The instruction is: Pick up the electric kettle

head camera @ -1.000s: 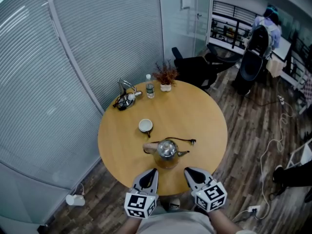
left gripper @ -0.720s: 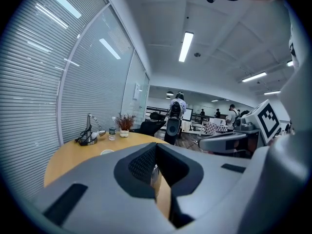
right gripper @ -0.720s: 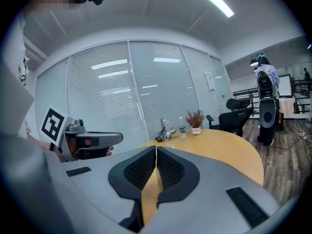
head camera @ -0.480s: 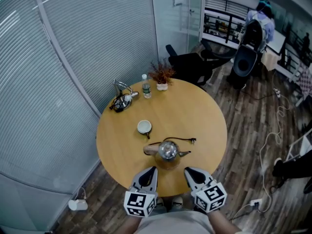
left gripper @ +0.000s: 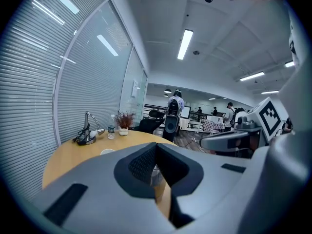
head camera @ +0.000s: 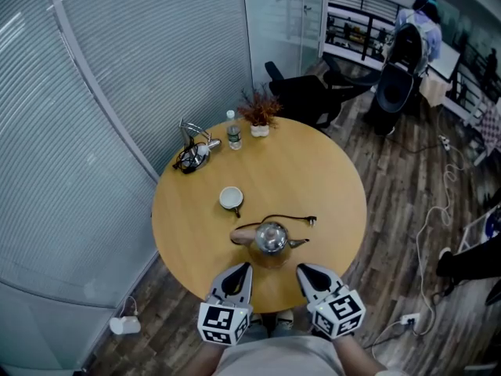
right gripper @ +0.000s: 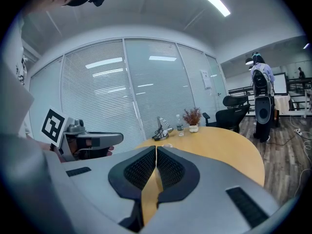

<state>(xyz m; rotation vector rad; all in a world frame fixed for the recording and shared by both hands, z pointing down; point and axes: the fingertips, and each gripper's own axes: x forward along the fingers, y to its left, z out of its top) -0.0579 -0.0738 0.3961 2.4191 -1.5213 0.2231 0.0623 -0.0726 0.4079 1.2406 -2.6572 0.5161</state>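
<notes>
Steel electric kettle [head camera: 270, 239] stands on table [head camera: 329, 178]; left gripper [head camera: 244, 269], right gripper [head camera: 302, 271] closed, empty.

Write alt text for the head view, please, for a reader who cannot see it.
Seen from above, a metal kettle stands near the front edge of a round wooden table, with the left gripper and right gripper held just short of it, both shut and empty. Farther back are a white cup, a water bottle and a potted plant.
</notes>
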